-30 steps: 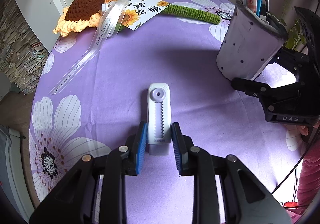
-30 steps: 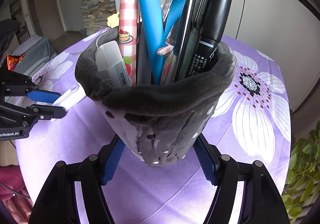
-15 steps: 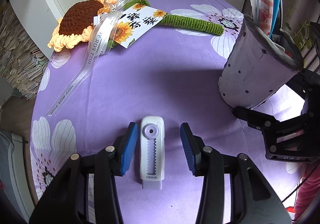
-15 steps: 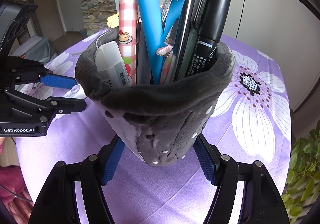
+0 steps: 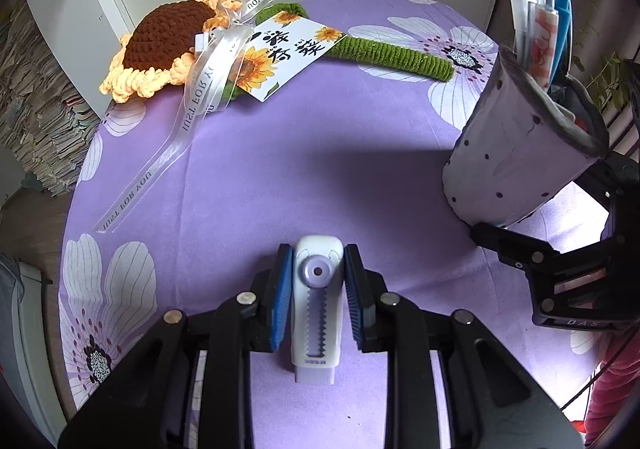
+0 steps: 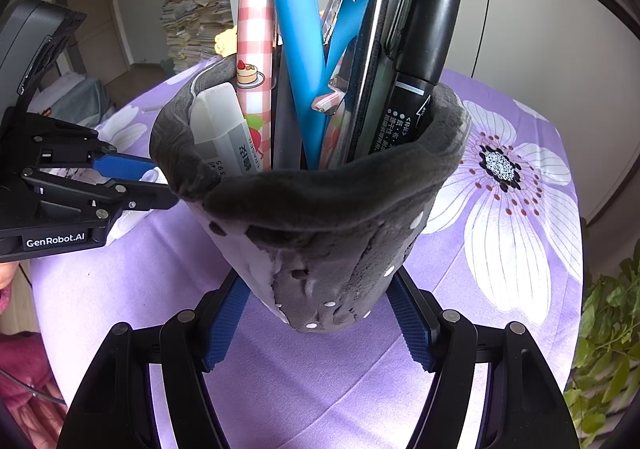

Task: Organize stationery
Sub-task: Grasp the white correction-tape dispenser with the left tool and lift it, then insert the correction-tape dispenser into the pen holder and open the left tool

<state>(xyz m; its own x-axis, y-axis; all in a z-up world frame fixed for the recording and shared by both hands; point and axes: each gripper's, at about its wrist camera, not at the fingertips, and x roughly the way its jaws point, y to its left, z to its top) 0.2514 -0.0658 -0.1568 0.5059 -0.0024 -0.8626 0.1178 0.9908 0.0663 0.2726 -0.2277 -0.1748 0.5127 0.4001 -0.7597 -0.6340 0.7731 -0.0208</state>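
A white correction tape (image 5: 318, 301) with a lilac toothed strip lies on the purple tablecloth (image 5: 280, 177). My left gripper (image 5: 318, 249) is closing on its far end, and the blue pads press both sides. At the right stands a grey dotted fabric pen holder (image 5: 516, 161), tilted. My right gripper (image 6: 316, 289) is shut on its lower body (image 6: 320, 233). The holder contains an eraser (image 6: 224, 129), a pink checked pen (image 6: 254, 49), a blue pen (image 6: 296, 29) and a black marker (image 6: 428, 29). In the right wrist view the left gripper (image 6: 132, 177) shows beside the holder's left side.
A crochet sunflower (image 5: 160, 45) with a green stem (image 5: 392, 57), a printed card (image 5: 280, 49) and a clear ribbon (image 5: 160, 157) lie at the table's far side. Paper stacks (image 5: 32, 97) rise beyond the left edge. A plant (image 6: 608, 349) hangs off the right edge.
The left gripper let go of the correction tape's near end, moved forward along it, and closed again around its far end. The right gripper and the holder stayed still.
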